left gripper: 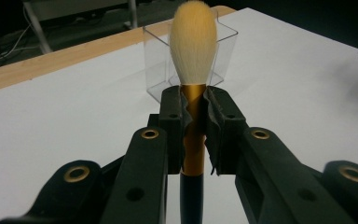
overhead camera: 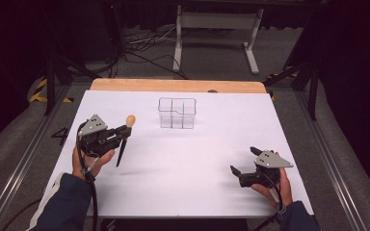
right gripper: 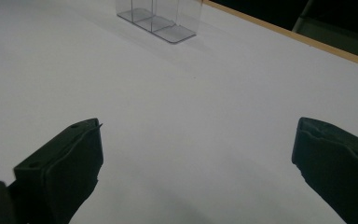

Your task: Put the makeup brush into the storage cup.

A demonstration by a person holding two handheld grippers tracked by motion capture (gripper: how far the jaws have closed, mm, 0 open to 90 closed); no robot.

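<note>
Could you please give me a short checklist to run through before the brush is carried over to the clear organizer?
1. Grip: left tongs shut on the makeup brush at its gold collar: ok.
2. Brush attitude: bristles up, dark handle hanging below the jaws: ok.
3. Brush lifted off the table: ok, its shadow lies apart from it in the high view.
4. Clear organizer upright, with nothing seen in its compartments: ok.
5. Path from brush to organizer free of objects: ok.
6. Right tongs open, holding nothing, low and off to the side: ok.

Black-handled, cream-bristled brush (left gripper: 193,56) upright, gold ferrule clamped.
</note>
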